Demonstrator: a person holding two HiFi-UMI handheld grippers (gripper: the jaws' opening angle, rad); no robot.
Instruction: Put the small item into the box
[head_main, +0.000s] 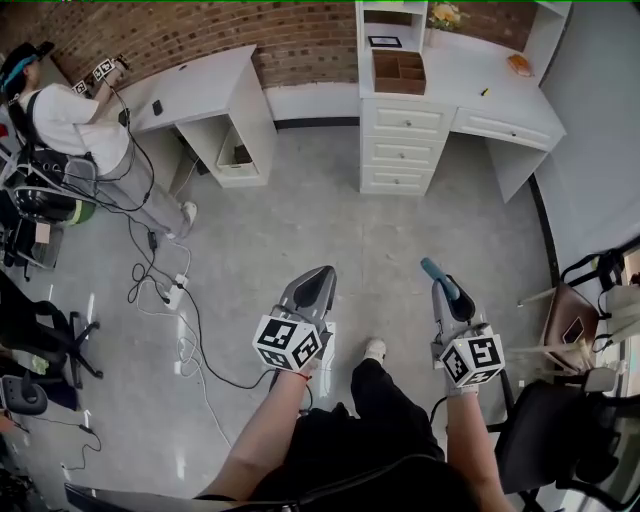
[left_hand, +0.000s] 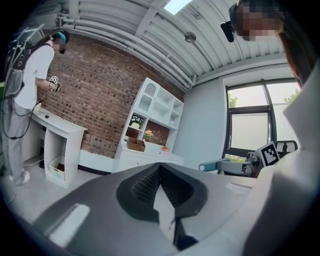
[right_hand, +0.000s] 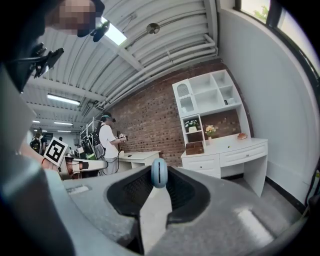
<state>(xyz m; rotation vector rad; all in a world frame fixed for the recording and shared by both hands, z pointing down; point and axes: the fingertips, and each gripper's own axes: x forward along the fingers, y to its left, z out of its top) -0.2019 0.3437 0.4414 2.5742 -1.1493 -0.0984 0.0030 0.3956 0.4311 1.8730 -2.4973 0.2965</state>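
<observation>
Grey floor (head_main: 300, 220) fills most of the head view, with the person's legs at 6 o'clock and a gripper on each side of them. The right gripper (head_main: 441, 283), at about 5 o'clock, has its jaws closed on the small item (right_hand: 159, 173). This is a rounded light-blue piece that stands up between the tips and keeps them a little apart. In the right gripper view it sits at the centre, pinched from both sides. The left gripper (left_hand: 160, 167), between 6 and 7 o'clock in the head view, has its jaws brought together with nothing between them. Both tools point towards 12 o'clock.

The box (head_main: 398, 72) is brown wood with compartments. It stands on the white desk (head_main: 470, 85) between 12 and 1 o'clock, against the shelf unit (head_main: 392, 15), well apart from both grippers. Drawers (head_main: 405, 145) sit directly below it, and a small orange thing (head_main: 519, 65) lies further along the desktop at 1 o'clock.

Between 10 and 11 o'clock another person (head_main: 70, 115) in a white shirt stands at a second white desk (head_main: 200, 85) by the brick wall (head_main: 300, 40). Cables (head_main: 152, 262) trail over the floor at 9 o'clock. A black chair (head_main: 560, 435) is at 4 o'clock.
</observation>
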